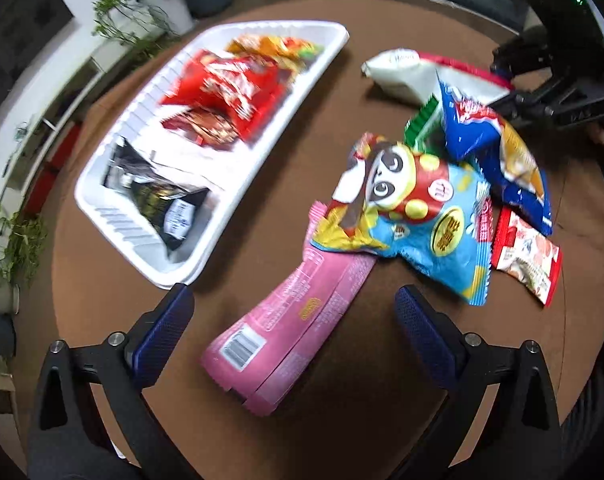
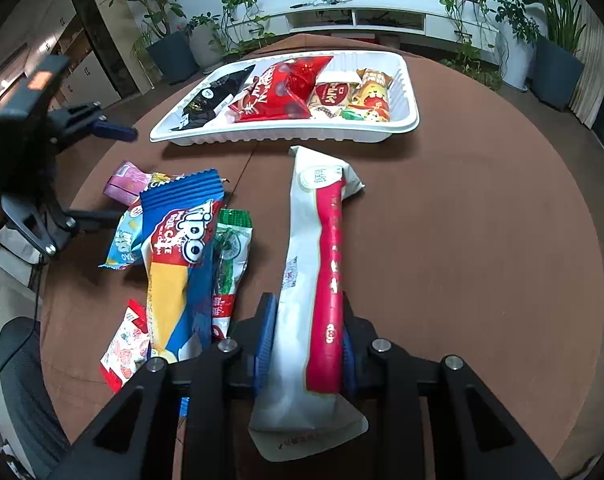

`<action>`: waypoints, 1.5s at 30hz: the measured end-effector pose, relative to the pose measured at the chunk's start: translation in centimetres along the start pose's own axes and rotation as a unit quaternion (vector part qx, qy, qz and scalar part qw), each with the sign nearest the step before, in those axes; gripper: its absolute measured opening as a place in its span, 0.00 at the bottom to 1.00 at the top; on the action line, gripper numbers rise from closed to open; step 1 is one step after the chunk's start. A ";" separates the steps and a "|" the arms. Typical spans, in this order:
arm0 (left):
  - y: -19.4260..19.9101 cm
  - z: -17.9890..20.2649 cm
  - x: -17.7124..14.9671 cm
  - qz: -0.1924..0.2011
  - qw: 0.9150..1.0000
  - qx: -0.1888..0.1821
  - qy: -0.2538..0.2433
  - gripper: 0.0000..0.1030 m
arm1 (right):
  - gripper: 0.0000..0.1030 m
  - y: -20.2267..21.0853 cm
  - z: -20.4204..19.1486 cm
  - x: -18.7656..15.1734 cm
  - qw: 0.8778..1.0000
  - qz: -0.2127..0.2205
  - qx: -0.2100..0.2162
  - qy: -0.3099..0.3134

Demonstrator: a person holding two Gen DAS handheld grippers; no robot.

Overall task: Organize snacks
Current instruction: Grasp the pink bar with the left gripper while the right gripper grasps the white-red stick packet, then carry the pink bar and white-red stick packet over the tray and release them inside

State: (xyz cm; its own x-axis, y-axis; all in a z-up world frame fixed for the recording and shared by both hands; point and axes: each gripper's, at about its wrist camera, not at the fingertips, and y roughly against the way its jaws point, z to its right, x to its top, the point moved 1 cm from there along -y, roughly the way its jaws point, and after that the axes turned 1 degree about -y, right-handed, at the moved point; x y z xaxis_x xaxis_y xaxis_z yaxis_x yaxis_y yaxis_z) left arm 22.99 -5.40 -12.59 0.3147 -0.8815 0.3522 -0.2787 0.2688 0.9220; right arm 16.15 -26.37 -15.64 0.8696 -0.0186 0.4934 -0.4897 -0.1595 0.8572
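A white tray (image 1: 262, 128) (image 2: 405, 120) on the brown round table holds several snack packs. My right gripper (image 2: 307, 344) is shut on a long white and red packet (image 2: 321, 248) (image 1: 401, 74), its blue pads pressing both sides near the packet's close end. My left gripper (image 1: 294, 332) is open, its fingers either side of a pink packet (image 1: 286, 320) that lies flat on the table, pads clear of it. A light-blue panda pack (image 1: 417, 216) overlaps the pink packet's far end. In the right wrist view the left gripper (image 2: 114, 132) hangs at the left.
Loose on the table lie a blue Tipo cake pack (image 2: 182, 256) (image 1: 497, 152), a green-topped packet (image 2: 228, 256) and a small red and white packet (image 1: 525, 256) (image 2: 124, 344). Potted plants (image 2: 170, 40) and a white shelf (image 2: 381, 20) stand beyond the table. A chair (image 2: 18, 380) sits at the left.
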 end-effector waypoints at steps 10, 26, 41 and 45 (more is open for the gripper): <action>-2.0 -0.5 0.5 -0.030 0.998 -0.050 0.010 0.49 | 0.30 0.0 0.3 0.0 1.000 0.001 0.014 -0.009; -2.5 -0.7 -1.4 -0.059 0.986 -0.039 0.153 0.47 | 0.40 -1.1 -0.5 1.4 1.000 -0.005 -0.003 0.008; -0.8 3.6 -3.9 0.001 0.967 -0.014 0.253 0.25 | 0.22 1.1 1.0 -1.4 0.998 0.016 0.016 -0.063; 1.1 4.4 -6.4 0.032 0.956 -0.026 0.289 0.24 | 0.21 2.6 2.2 -2.5 0.994 0.035 0.035 -0.101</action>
State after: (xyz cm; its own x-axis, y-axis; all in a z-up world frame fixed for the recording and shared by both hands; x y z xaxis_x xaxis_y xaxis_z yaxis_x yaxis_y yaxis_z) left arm 16.65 -1.16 -14.54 0.7523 -0.5040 0.4242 -0.2729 0.3476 0.8970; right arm 12.88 -28.86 -14.95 0.8324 -0.2285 0.5049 -0.5493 -0.2199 0.8062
